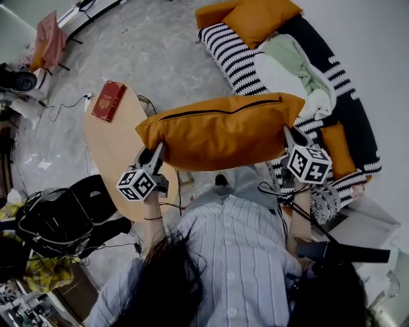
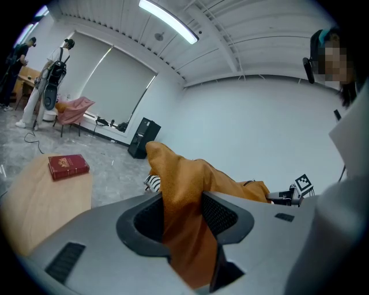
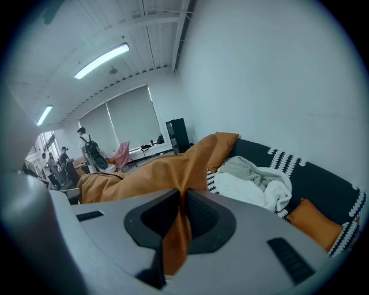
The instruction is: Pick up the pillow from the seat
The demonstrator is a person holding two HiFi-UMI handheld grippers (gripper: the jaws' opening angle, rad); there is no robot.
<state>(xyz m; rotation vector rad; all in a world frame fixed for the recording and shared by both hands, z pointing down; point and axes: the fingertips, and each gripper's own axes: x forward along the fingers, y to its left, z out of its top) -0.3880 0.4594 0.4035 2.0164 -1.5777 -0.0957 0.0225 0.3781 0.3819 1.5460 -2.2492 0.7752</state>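
Head view, clock directions as on that picture.

- pillow (image 1: 220, 131): orange, zip seam facing up. It is off the seat, hanging in the air in front of the person. Below it is floor, between the table (image 1: 102, 150) and the sofa (image 1: 358, 121).
- Long axis: about 8 to 2 o'clock, close to level, with the right end slightly higher in the picture.
- left claw (image 1: 155, 155): clenched on the 8 o'clock corner. The left gripper view shows a thick fold of orange cloth filling the gap between the jaws.
- right claw (image 1: 289, 135): clenched on the 3 o'clock end. The right gripper view shows the jaws nearly together on a thin flap of cloth.
- Each claw holds one end, so neither is nearer and the load is shared.
- Sofa seat lies at 1 to 2 o'clock from the pillow. It carries a white blanket (image 1: 287, 70) and a second orange cushion (image 1: 259, 19).
- Table is at 9 o'clock, with a red book (image 1: 109, 99) on its far end.

Judgement: the pick-up looks done. Any further carry depends on both ends moving together. The right grip is on cloth only and may slip first.
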